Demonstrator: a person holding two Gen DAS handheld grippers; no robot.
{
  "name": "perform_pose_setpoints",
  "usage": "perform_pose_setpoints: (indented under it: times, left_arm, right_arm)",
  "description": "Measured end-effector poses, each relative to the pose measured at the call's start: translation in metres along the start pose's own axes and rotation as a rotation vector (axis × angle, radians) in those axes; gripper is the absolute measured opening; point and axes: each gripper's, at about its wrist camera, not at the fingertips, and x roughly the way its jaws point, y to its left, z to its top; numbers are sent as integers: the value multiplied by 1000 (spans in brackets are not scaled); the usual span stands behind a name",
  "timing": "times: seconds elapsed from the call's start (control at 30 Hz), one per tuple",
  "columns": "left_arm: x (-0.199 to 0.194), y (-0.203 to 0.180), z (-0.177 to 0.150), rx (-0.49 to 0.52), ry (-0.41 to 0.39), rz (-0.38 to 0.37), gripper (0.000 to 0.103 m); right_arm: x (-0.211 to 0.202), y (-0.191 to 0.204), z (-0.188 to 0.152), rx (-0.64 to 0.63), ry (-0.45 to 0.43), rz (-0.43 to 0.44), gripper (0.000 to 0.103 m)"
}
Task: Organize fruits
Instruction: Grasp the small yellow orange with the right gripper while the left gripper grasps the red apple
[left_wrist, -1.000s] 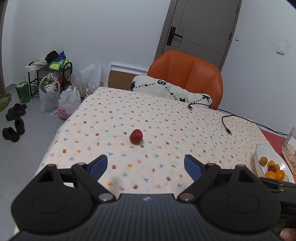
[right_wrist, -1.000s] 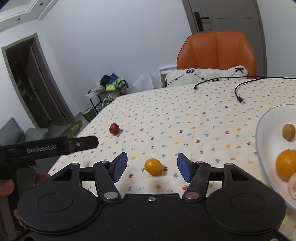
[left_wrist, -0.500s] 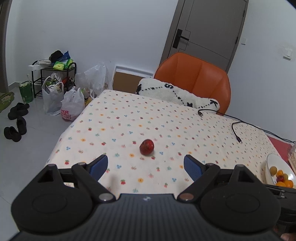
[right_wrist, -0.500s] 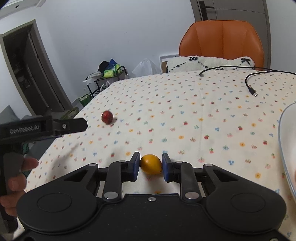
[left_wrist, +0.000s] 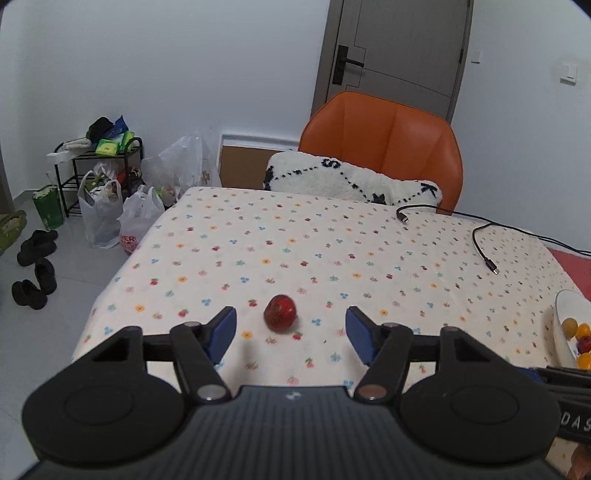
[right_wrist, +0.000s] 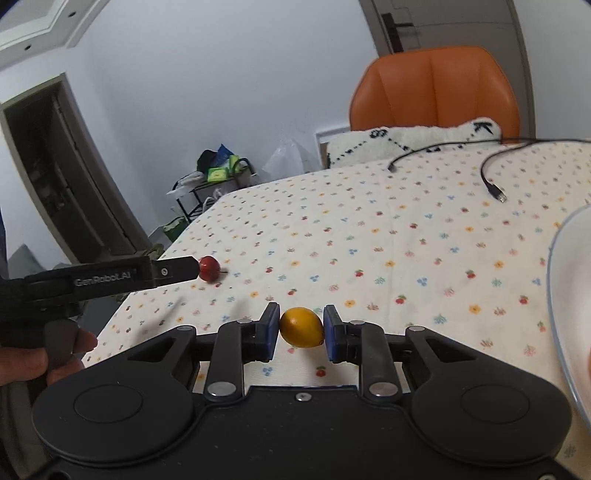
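Note:
A small red fruit (left_wrist: 280, 312) lies on the flowered tablecloth, just ahead of my open left gripper (left_wrist: 291, 330) and between its blue pads. It also shows in the right wrist view (right_wrist: 209, 268), at the tip of the left gripper's body (right_wrist: 110, 279). My right gripper (right_wrist: 301, 328) is shut on a small orange fruit (right_wrist: 301, 327) and holds it just above the cloth. A white plate (left_wrist: 561, 332) with several small fruits stands at the right edge; its rim shows in the right wrist view (right_wrist: 557, 314).
Two black cable ends (left_wrist: 487, 258) lie on the far right of the table. An orange chair (left_wrist: 384, 147) with a white cushion (left_wrist: 351, 182) stands behind the table. Bags, a rack (left_wrist: 96, 166) and shoes are on the floor to the left.
My right gripper closed on the orange fruit and lifted it slightly. My left gripper moved forward, so the red fruit now sits between its open pads.

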Motion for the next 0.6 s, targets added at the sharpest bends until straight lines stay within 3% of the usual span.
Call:
perform_pose_setpoints:
  times: [0.2, 0.33, 0.4, 0.6]
  left_arm:
    - [20, -6, 2, 37, 6, 39, 54]
    - [35, -1, -3, 13, 44, 64, 28]
    - [33, 0, -5, 16, 27, 77, 21]
    - [18, -9, -7, -15, 11, 30, 20]
  right_arm:
    - [-3, -5, 0, 17, -7, -6, 24]
    - [-5, -5, 0, 5, -15, -19, 24]
    - [-7, -6, 1, 5, -19, -20, 24]
    - [-10, -15, 3, 46, -39, -33, 24]
